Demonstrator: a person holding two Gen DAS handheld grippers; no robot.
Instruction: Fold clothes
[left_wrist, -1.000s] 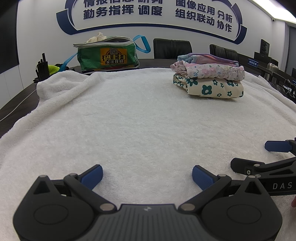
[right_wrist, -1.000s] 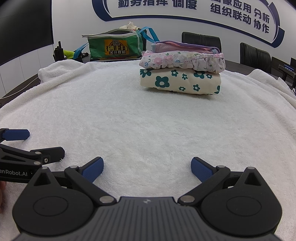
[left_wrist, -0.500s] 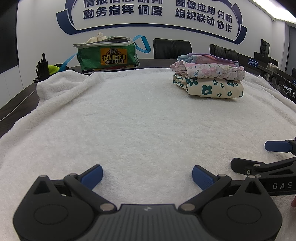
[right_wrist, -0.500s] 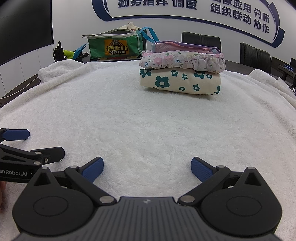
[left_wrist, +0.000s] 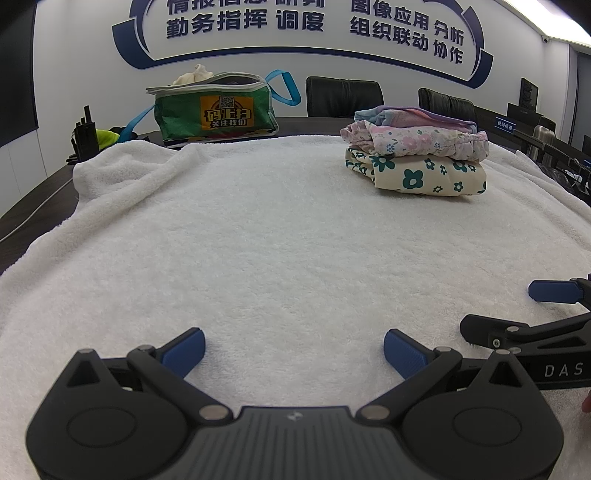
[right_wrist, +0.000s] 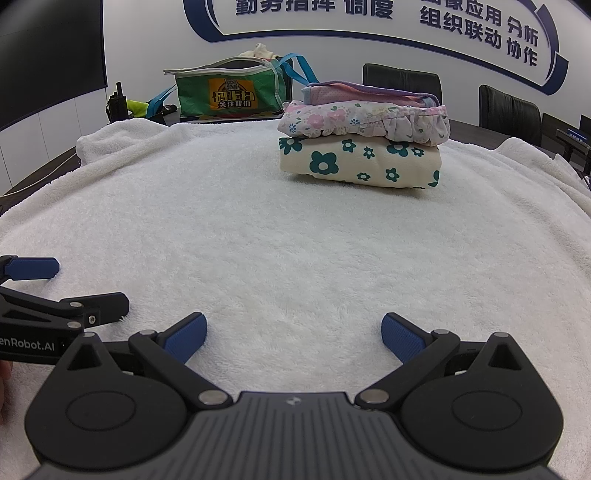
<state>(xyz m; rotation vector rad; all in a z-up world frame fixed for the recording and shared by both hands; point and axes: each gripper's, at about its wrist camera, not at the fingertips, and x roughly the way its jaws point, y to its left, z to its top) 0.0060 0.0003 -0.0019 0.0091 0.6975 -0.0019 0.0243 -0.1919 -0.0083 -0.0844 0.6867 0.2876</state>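
Your left gripper (left_wrist: 293, 349) sits low over the white fluffy towel (left_wrist: 280, 236) that covers the table, its blue-padded fingers (left_wrist: 184, 349) spread wide with only bare towel between them — it has hold of nothing. Your right gripper (right_wrist: 291, 334) is in the same condition: blue pads far apart, nothing held, resting just above the towel. The two tools lie side by side, close together; each shows at the edge of the other's view, the right one (left_wrist: 532, 321) at the lower right of the left camera.

The stack of folded clothes (right_wrist: 364, 136) stands on the far part of the towel, well apart from both grippers. At the bottom is a cream garment with dark green flowers (right_wrist: 360, 162); on it lies a pale pink floral piece with a gathered ruffled edge (right_wrist: 369, 120); on top, a folded pink and lilac piece (right_wrist: 365, 92). The edges line up fairly squarely.

Behind the towel's far left corner stands a green zip bag with blue straps and a yellow label (left_wrist: 218, 110), pale cloth poking from its top. Black office chairs (left_wrist: 343, 96) stand against the back wall.
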